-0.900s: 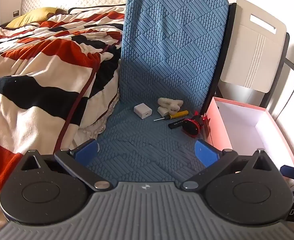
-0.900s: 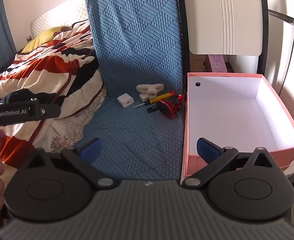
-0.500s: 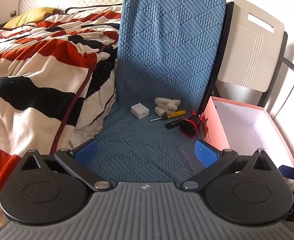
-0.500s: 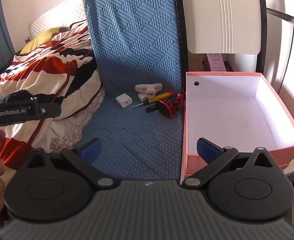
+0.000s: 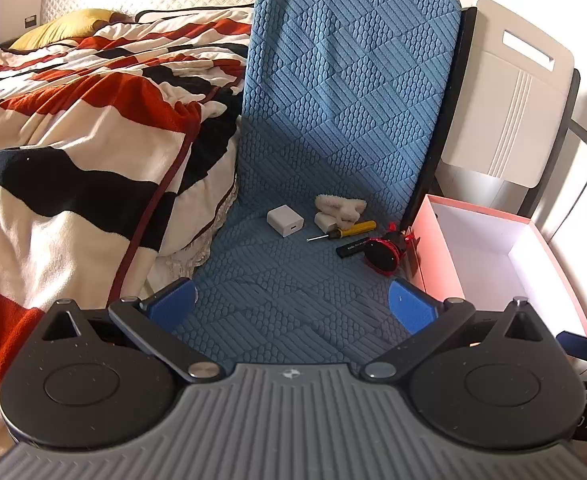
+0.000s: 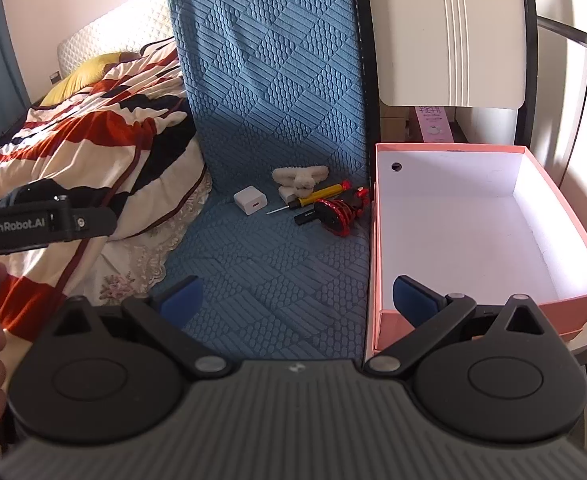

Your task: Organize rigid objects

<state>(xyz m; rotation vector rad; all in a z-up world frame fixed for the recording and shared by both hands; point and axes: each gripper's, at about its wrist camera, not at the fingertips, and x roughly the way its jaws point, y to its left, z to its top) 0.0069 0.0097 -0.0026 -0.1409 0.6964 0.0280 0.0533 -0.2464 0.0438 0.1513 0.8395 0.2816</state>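
Left wrist view: the left gripper (image 5: 291, 300) has crept slightly nearer the charger (image 5: 285, 220), screwdriver (image 5: 345, 232), black stick (image 5: 351, 248) and red reel (image 5: 383, 253) on the blue mat (image 5: 293, 304); jaws fully spread, empty. Sorting looks not yet begun.

Right wrist view: the right gripper (image 6: 297, 300), equally wide and empty, has edged closer too; the pink box (image 6: 449, 147) beside the pile holds nothing. "GenRobot.AI" reads on the left handle (image 6: 45, 224).

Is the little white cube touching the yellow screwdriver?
Apart. In the left wrist view, blue mat shows between the white cube and the yellow screwdriver; the right wrist view shows the same gap.
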